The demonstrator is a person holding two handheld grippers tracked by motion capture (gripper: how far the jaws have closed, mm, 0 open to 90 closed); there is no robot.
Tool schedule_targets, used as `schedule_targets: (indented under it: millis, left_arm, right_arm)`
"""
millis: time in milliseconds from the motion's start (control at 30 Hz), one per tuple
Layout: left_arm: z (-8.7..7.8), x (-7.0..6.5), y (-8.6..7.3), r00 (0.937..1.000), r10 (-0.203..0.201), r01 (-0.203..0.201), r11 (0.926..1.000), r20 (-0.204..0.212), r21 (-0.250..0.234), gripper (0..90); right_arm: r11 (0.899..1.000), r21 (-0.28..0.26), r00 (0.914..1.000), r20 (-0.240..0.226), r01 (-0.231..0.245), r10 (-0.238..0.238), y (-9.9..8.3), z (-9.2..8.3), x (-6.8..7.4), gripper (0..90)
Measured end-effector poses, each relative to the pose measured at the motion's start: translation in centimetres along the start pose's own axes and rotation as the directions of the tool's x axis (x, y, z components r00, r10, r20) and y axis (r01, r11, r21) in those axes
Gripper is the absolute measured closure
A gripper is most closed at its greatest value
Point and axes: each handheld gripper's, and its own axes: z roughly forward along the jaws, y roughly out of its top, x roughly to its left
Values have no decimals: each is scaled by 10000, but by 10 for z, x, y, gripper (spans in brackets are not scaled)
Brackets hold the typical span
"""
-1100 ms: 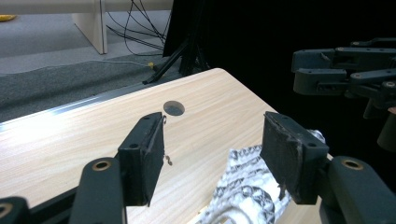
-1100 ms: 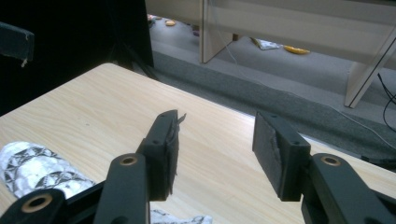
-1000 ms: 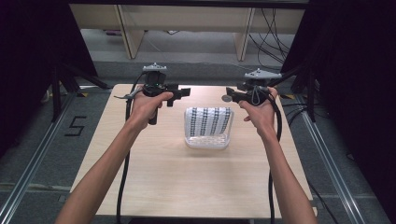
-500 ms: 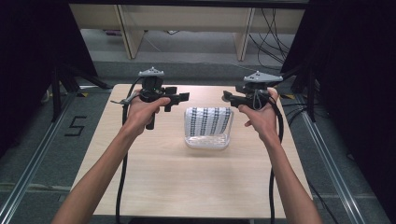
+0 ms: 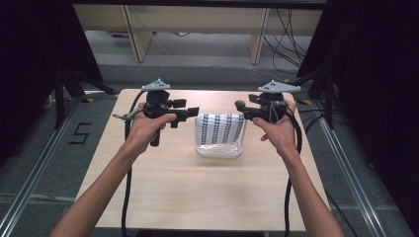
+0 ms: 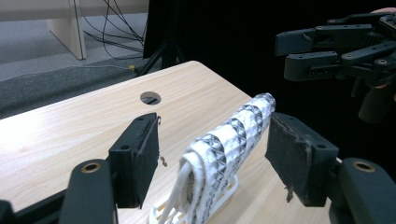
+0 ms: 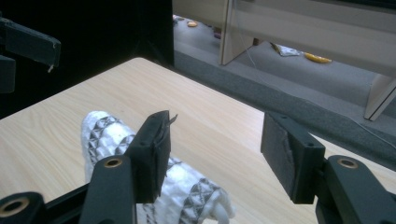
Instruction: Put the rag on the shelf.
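Note:
A white cloth (image 5: 220,128) with rows of dark triangles hangs over a white plastic rack (image 5: 220,150) in the middle of the wooden table (image 5: 197,197). My left gripper (image 5: 193,111) hovers just left of the cloth's top edge, pointing right. In the left gripper view its jaws have just been opening and stand open (image 6: 212,135); the cloth (image 6: 224,140) lies between and beyond them, untouched. My right gripper (image 5: 240,105) hovers at the cloth's right, pointing left. Its jaws have just been opening too and stand open (image 7: 217,135) over bare wood, the cloth (image 7: 107,133) beside the left jaw.
A round cable hole (image 6: 150,98) is in the tabletop past the rack. Black curtains flank the table. Wooden shelf legs (image 5: 133,34) and floor cables (image 5: 286,29) lie beyond the far edge. A "5" mark (image 5: 81,133) is on the floor at left.
Both hands have drifted a little toward the near side of the table, the left one also slightly leftward. The cloth and rack have not moved.

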Motion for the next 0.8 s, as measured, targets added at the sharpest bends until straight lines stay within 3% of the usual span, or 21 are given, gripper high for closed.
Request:
schedule_targets:
  millis: [333,433,467,800]
  left_arm:
    - [-13,-8,-15,9996,160,-161,9999,224,24,340]
    - [-17,-9,-18,9996,138,-139,9999,247,15,340]
    - [-20,-10,-22,9995,158,-159,9999,258,20,340]
    - [-31,-16,-31,9986,407,-410,9991,326,78,336]
  right_arm:
    - [9992,-198,9991,-248,337,-342,-5,-13,7,435]
    - [9997,-118,9992,-311,231,-235,-6,-17,9,435]
    - [9990,-155,9985,-355,417,-422,-8,-21,10,434]
    - [9992,-151,9972,-642,381,-390,-14,-27,19,425]
